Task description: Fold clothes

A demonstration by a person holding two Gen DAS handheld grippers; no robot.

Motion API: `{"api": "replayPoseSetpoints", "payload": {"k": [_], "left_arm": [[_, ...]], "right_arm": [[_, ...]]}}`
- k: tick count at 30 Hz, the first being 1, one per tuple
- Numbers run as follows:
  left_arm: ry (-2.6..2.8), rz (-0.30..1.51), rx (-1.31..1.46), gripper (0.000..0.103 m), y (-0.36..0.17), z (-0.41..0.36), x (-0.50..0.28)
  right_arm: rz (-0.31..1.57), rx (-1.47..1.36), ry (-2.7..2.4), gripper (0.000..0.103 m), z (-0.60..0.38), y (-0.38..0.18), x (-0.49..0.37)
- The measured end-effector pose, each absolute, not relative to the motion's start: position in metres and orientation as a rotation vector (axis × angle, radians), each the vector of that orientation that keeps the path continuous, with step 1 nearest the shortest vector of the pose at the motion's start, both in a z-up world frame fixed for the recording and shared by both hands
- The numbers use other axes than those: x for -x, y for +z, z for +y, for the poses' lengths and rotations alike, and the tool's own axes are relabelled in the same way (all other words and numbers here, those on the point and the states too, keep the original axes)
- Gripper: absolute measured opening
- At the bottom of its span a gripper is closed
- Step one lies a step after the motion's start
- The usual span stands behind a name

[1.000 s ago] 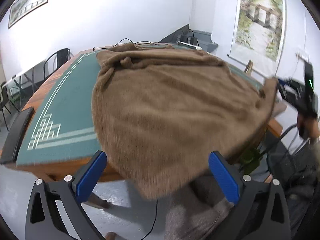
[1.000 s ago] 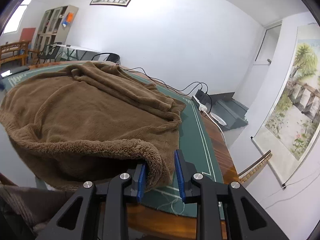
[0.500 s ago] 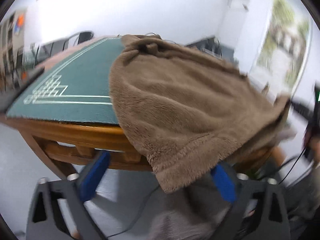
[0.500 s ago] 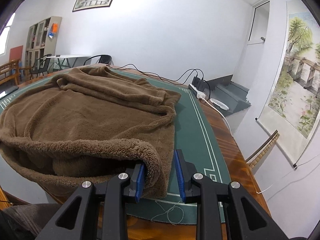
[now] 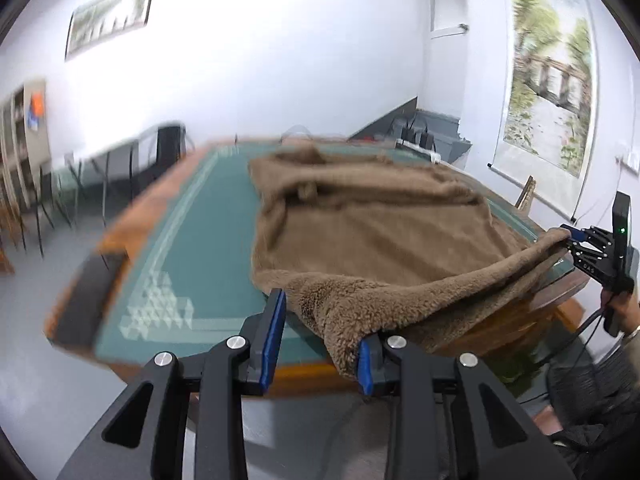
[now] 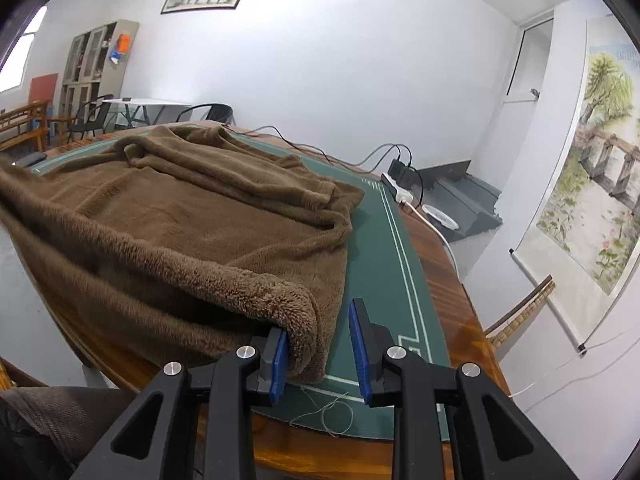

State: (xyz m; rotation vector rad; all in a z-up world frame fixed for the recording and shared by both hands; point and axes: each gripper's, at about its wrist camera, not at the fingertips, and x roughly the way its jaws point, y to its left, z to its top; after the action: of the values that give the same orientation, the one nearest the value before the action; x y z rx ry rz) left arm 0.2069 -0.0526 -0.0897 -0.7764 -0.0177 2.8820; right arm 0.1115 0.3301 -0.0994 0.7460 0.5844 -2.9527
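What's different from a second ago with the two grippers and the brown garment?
The left gripper has just been closing from wide open, with the near hem corner of the brown fleece garment between its fingers; that corner now looks lifted rather than hanging over the table edge. The right gripper has hardly moved, holding the other hem corner as before. The garment's far part stays bunched.

Brown fleece garment (image 6: 192, 216), plain and fuzzy all over. Under it, the desk (image 6: 448, 272) shows a reddish-brown wood rim and a green mat (image 5: 200, 240) edged in pale lines, with a pale stepped block pattern at one corner. Both claws, left claw (image 5: 318, 340) and right claw (image 6: 320, 350), are black with blue pads.
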Motion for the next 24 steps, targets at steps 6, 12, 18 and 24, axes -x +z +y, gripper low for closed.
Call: {"api": "replayPoseSetpoints", "payload": {"k": [6,12,18,24], "left_arm": [[2.925,0.027,0.641,0.035,-0.045,-0.056,-0.193],[2.950,0.040,0.558,0.037,-0.016,-0.057,-0.162],[2.981,0.039,0.520,0.038,0.007,-0.062,-0.127],[3.005,0.008,0.527,0.040,0.031,-0.072,-0.066]], "right_arm": [[0.597,-0.628,-2.990,0.027,0.328,-0.071,-0.114],[0.594,-0.503,-3.048,0.027,0.329,-0.034,-0.098],[0.604,-0.429,-3.065,0.027,0.325,-0.004,-0.060],[0.594,-0.399,-3.071,0.027,0.319,0.021,0.000]]}}
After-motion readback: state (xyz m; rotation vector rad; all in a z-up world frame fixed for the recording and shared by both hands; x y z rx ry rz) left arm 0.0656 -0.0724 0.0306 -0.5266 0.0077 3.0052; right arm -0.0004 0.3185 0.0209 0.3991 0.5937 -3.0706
